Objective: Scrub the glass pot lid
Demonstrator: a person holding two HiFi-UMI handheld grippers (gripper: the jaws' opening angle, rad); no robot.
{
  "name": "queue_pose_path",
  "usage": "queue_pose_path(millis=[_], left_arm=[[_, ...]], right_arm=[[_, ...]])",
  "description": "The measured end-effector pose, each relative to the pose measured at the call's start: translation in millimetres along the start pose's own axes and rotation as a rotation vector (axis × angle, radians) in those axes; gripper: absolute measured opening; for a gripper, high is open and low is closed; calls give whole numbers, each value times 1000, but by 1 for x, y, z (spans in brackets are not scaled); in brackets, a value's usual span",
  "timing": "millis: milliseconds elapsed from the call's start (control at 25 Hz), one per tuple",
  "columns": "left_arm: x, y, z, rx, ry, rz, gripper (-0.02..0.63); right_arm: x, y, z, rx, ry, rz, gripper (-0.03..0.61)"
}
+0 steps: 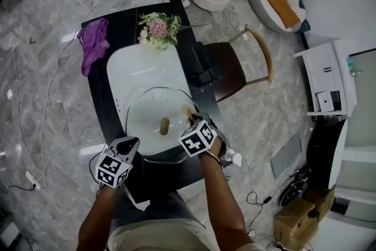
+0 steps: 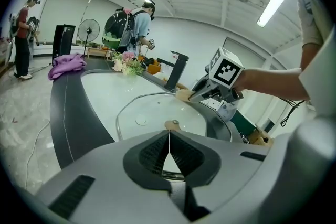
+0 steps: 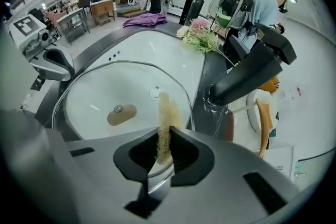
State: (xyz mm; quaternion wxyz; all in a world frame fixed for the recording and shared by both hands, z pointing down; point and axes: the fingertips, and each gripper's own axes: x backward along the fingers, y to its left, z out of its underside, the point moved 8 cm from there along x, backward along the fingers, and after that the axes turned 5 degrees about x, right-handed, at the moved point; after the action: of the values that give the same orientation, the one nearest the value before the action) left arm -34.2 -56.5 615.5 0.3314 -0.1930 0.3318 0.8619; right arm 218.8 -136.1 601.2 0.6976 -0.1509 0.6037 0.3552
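Sink (image 1: 134, 66): L tool (image 2: 169, 140) grips glass lid (image 1: 145, 117), R tool (image 3: 164, 145) clamps scrubber (image 3: 167, 112).

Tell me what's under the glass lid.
The lid lies over the white sink. Through the glass you see the basin floor and its drain. The bit under the wooden knob is covered.

purple cloth (image 1: 94, 44), flowers (image 1: 158, 28) and black faucet (image 1: 202, 64) around white sink (image 1: 132, 73)
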Motion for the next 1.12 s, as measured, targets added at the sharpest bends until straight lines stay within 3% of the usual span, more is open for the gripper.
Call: queue_pose_path(millis=[400, 600, 760, 880, 1120], left_arm=[[1, 1, 0, 5, -10, 6, 19], [5, 2, 2, 2, -23, -7, 18], [13, 6, 5, 22, -44, -48, 19], [20, 12, 6, 43, -62, -69, 18], [20, 13, 4, 47, -68, -67, 18]], right_arm=[[-14, 22, 0, 39, 34, -32, 43], [-19, 104, -34, 182, -21, -201, 43], [-11, 162, -64, 216, -115, -397, 43], [-6, 181, -74, 258, -128, -431, 43], [-6, 180, -75, 244, -122, -449, 43]])
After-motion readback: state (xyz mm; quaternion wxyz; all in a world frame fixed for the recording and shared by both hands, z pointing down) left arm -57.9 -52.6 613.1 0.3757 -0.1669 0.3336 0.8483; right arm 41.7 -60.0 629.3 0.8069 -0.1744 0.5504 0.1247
